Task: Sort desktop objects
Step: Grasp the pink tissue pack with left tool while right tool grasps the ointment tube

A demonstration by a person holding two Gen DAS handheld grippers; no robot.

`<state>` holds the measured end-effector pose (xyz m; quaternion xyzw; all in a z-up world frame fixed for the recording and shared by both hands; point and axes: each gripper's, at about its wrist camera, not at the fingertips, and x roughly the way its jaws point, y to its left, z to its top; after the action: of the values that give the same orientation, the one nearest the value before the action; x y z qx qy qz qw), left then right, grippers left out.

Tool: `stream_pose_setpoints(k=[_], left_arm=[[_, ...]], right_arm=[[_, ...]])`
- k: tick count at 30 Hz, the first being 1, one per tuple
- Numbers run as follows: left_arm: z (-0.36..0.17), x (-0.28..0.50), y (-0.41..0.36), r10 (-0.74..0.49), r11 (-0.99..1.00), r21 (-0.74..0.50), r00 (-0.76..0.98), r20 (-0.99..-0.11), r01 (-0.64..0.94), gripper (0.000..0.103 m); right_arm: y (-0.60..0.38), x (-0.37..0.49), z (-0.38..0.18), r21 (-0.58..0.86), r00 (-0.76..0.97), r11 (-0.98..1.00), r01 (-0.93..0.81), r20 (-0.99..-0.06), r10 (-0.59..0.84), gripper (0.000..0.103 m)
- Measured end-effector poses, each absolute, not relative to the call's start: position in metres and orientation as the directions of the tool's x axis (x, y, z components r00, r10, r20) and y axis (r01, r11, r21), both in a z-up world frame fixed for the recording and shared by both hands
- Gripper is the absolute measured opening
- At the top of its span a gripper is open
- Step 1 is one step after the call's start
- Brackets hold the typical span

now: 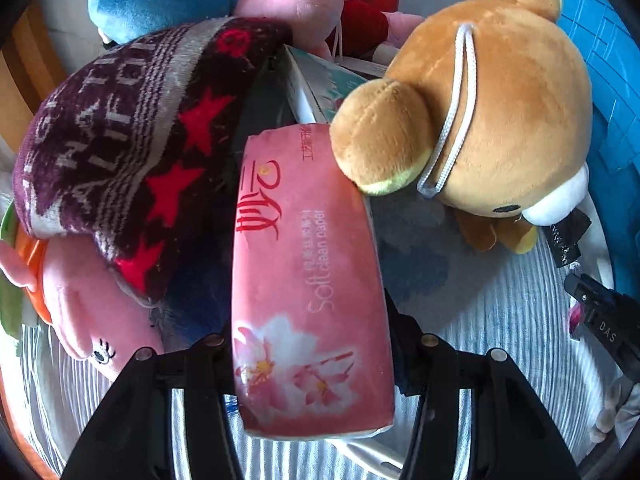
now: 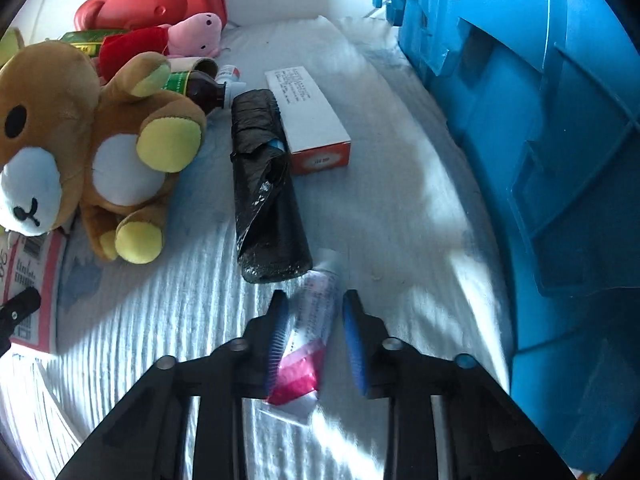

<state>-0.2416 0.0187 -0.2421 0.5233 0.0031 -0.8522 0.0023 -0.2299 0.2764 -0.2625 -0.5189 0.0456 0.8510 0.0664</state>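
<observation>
Firstly, the left gripper (image 1: 312, 336) holds the pink tissue pack (image 1: 308, 248): its jaws are closed on the near end of the pack, one finger on each long side. The pack is soft, so the grip probably should stay gentle and the lift should go straight up, because the far end lies under the ear of the brown plush bear (image 1: 500, 112) and just beside a dark towel with red stars (image 1: 120, 140). A quick pull could drag the bear along. The pack is a long pink wrapper with white and pink flowers at the near end and the words "Soft clean paper" along it. It lies on the striped grey cloth (image 2: 400, 220). Further right, the right gripper (image 2: 315, 300) stands narrow around a small tube (image 2: 312, 320). One blue pad is against the tube, but a thin strip of cloth shows before the other pad, so the tube is not pinched yet. The jaws should likely close fully before any lift. The tube is whitish with a magenta crimped end, touching a black bag roll (image 2: 268, 208). A blue plastic bin (image 2: 540, 120) stands near on the right, perhaps the destination.
</observation>
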Motion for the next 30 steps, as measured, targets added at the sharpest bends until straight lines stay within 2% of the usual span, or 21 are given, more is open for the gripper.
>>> stream_pose_setpoints(k=[3, 16, 23, 30], left_arm=[[-0.239, -0.232, 0.017, 0.02, -0.999, -0.032, -0.452, -0.892, 0.018, 0.048], [-0.193, -0.161, 0.001, -0.01, -0.998, -0.023, -0.545, -0.838, 0.054, 0.047], [-0.141, -0.133, -0.015, -0.047, -0.997, -0.002, -0.648, -0.761, 0.075, 0.047], [-0.087, -0.127, -0.014, -0.024, -0.999, -0.004, -0.748, -0.663, 0.035, 0.047]], right_arm=[[0.278, -0.216, -0.261, 0.04, -0.458, -0.991, -0.129, -0.889, 0.024, 0.019], [0.243, -0.166, -0.22, 0.109, -0.535, -0.991, 0.078, -0.834, -0.133, 0.018], [0.21, -0.155, -0.173, 0.112, -0.634, -0.973, 0.202, -0.743, -0.217, 0.018], [0.197, -0.143, -0.105, 0.072, -0.756, -0.965, 0.254, -0.607, -0.244, 0.018]])
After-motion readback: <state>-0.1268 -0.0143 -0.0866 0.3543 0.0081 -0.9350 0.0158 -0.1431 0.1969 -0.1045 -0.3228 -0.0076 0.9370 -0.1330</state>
